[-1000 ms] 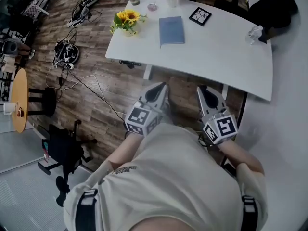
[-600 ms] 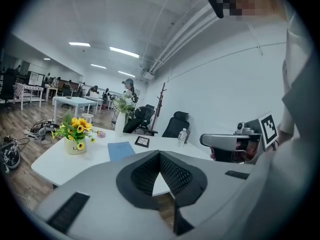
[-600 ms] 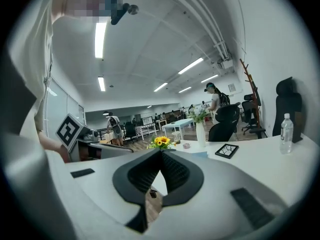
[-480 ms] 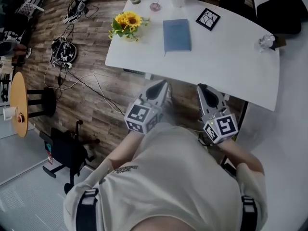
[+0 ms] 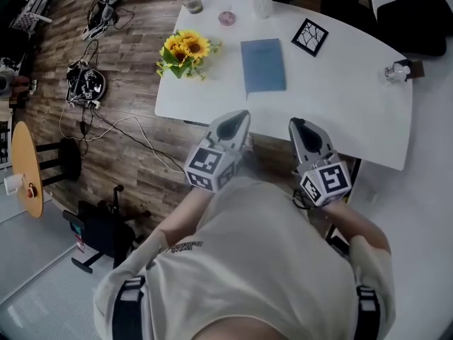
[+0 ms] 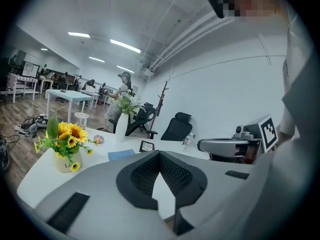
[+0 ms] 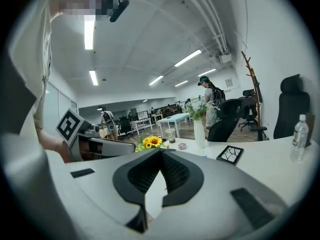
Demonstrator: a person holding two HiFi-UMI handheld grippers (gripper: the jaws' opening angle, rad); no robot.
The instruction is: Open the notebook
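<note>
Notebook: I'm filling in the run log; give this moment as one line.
notebook: closed, flat on table, untouched | left gripper: shut, empty | right gripper: shut, empty | both: at near edge

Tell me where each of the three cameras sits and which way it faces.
Head view: on the person's head, looking steeply down at the white curved table and closed blue notebook; the beige-shirted torso, left gripper and right gripper show.
Left gripper view: on the left gripper, looking along its shut fingers across the table; the right gripper shows at right.
Right gripper view: on the right gripper, facing likewise; the left gripper shows at left.
Shared: both gripper views catch the yellow sunflowers.
</note>
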